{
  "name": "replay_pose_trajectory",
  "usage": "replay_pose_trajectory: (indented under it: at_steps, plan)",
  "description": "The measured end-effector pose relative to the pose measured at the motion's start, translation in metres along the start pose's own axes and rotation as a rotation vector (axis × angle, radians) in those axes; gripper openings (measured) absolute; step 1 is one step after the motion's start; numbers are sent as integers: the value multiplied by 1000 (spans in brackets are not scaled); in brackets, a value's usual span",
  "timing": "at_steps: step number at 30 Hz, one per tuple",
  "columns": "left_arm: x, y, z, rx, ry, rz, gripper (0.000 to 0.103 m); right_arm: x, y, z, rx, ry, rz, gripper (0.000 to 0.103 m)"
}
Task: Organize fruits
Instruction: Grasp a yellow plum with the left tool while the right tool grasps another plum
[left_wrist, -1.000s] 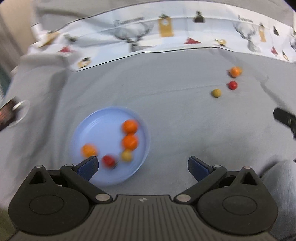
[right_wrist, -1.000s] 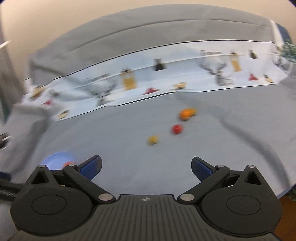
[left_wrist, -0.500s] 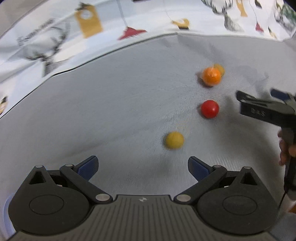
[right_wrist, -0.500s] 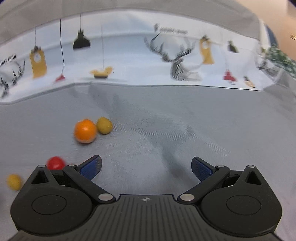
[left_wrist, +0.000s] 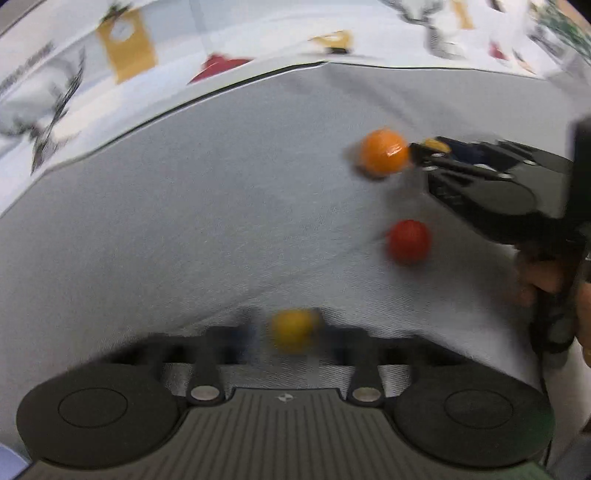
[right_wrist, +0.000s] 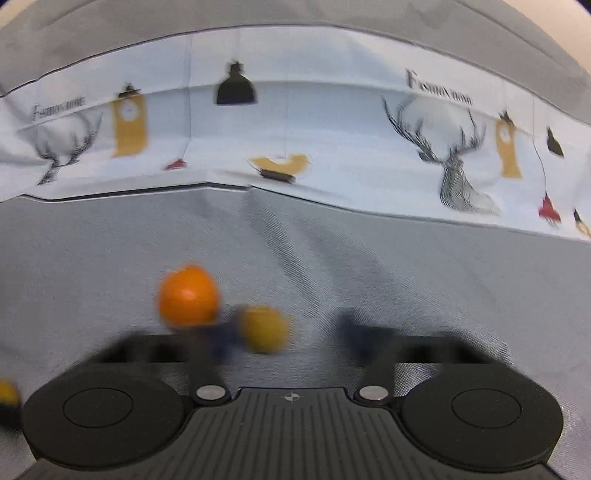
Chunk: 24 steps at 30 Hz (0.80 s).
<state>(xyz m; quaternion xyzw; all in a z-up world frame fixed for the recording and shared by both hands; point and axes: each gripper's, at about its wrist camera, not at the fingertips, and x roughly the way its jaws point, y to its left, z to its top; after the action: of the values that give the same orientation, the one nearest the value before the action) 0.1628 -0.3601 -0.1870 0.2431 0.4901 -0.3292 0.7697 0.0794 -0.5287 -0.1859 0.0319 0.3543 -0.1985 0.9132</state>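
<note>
Yellow fruit (left_wrist: 293, 328) sits between left gripper (left_wrist: 288, 334) fingers, jaws apart, blurred. Right gripper (right_wrist: 288, 332), also apart, has another yellow fruit (right_wrist: 263, 328) beside its left finger, orange (right_wrist: 188, 295) touching. Centre before closing, avoid nudging orange.

Grey tablecloth (right_wrist: 406, 280) meets a deer-printed cloth (right_wrist: 332, 133)

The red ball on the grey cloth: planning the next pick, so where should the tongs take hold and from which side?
Grip the red ball across its middle, coming down from above. It is round, so any width serves; it lies apart from the orange ball, but the right tongs crowd its far side.
</note>
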Motion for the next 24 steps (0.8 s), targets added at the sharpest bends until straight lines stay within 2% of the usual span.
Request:
replay_pose_trajectory:
  at_steps: [2,6,12,19,24]
  plan:
    - [-7,-2,-3,-5,-11,-14,27,-5,2,-1,11,21,-30,27]
    - [-27,1,-9,-20,-25,-15,27,-25,-5,7,128,114,-53,27]
    - [-86,13,-32,-96,-25,-8,27,-81,2,14,189,192,-7,27]
    - [-182,31,-93,-163,-57,33,27,-175,42,24,220,165,84,27]
    - [-241,45,-139,-197,-38,114,27,-249,81,31,248,126,192,27]
